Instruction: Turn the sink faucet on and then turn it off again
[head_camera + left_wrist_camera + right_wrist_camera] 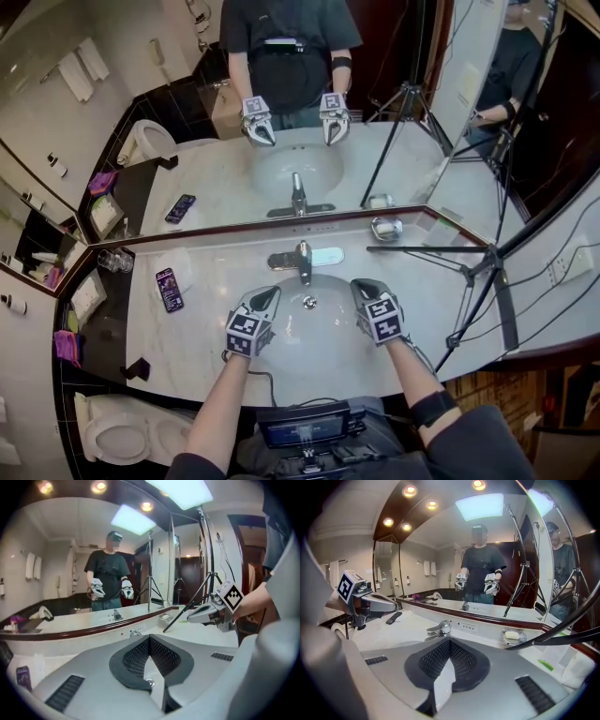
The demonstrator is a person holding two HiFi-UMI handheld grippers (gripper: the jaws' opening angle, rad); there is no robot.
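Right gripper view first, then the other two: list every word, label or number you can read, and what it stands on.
No text is readable in any view.
Small white label plate on the ledge behind the chrome faucet: print too small.
Black phone with purple screen on the white marble counter: blurred.
Dark device screen at the person's chest: blurred.

The faucet point(302, 262) stands at the back rim of the sink point(311, 345), set in the surface point(204, 321), with the mirror point(216, 178) behind it. A phone point(169, 288) lies on the surface left of the sink. A soap dish point(385, 228) sits right of the faucet, with a tripod point(487, 268) further right.
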